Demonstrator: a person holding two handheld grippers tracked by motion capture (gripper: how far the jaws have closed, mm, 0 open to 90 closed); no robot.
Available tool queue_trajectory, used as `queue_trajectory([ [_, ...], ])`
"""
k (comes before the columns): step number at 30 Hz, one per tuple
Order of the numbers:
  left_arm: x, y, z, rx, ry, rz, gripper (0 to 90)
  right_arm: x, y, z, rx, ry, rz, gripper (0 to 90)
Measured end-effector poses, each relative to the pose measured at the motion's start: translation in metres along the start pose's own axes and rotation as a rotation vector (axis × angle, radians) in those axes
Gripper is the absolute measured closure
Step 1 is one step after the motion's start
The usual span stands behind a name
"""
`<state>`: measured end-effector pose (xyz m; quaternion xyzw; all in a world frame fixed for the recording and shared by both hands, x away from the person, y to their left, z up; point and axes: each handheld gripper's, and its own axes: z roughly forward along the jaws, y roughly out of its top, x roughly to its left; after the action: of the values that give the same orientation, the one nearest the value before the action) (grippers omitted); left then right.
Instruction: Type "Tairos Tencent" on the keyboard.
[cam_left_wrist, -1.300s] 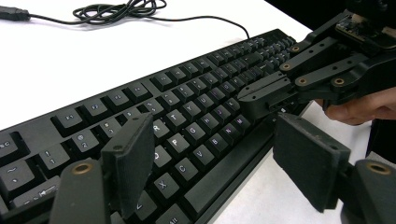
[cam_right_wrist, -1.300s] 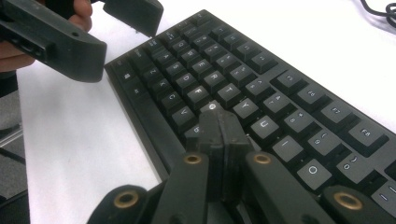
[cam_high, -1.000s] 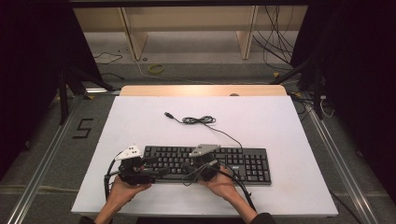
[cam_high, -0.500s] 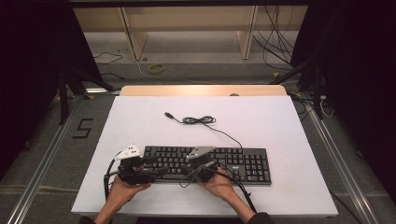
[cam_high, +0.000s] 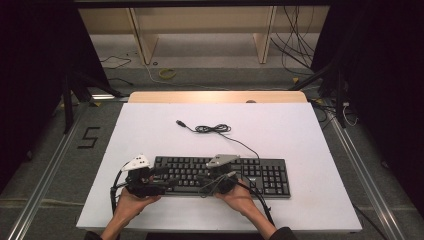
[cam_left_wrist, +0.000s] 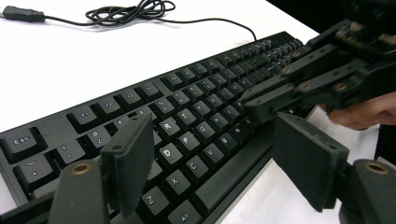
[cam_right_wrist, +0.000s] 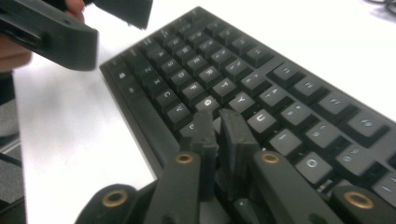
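Keyboard (cam_high: 220, 176) lies flat at the near table (cam_high: 150, 125) edge, typing apparently underway: right gripper (cam_right_wrist: 219, 123), jaws nearly pressed together and just easing apart, pokes near its middle keys while left gripper (cam_left_wrist: 210, 158) straddles its left end, jaws spread.

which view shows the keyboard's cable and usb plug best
The high view: the cable runs whole from the keyboard through its coiled bunch to the USB plug on the white table. The left gripper view catches the coil and plug at its top edge. The right gripper view shows just a blurred bit in its top right corner.
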<state>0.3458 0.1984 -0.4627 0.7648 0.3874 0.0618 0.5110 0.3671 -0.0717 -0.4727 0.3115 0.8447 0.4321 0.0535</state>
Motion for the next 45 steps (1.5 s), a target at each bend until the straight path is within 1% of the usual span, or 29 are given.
queue_trajectory([
  [3,0.000,0.000,0.000,-0.002,0.004,0.002,29.6,-0.002,-0.002,-0.009,-0.025,0.004,0.006,81.6],
  [10,0.001,0.001,0.001,0.000,0.015,0.004,30.1,-0.008,-0.008,-0.026,-0.061,0.003,0.022,72.2],
  [16,0.001,0.002,0.003,0.001,0.022,-0.007,30.8,-0.009,-0.011,-0.038,-0.094,0.013,0.033,63.1],
  [20,0.001,0.003,0.005,0.004,0.026,-0.007,31.3,-0.009,-0.014,-0.045,-0.103,0.012,0.040,58.3],
  [26,0.000,0.005,0.008,0.009,0.021,0.000,32.7,-0.011,-0.019,-0.054,-0.121,0.005,0.058,53.6],
  [32,0.001,0.007,0.013,0.024,0.024,-0.005,33.9,-0.014,-0.022,-0.061,-0.135,-0.006,0.073,47.2],
  [34,0.001,0.008,0.015,0.035,0.025,0.001,34.2,-0.015,-0.024,-0.062,-0.139,-0.009,0.078,47.3],
  [38,0.000,0.010,0.018,0.034,0.028,-0.001,35.3,-0.016,-0.025,-0.066,-0.143,-0.015,0.084,45.9],
  [45,0.002,0.013,0.020,0.041,0.038,0.004,38.2,-0.016,-0.028,-0.069,-0.151,-0.030,0.077,42.9],
])
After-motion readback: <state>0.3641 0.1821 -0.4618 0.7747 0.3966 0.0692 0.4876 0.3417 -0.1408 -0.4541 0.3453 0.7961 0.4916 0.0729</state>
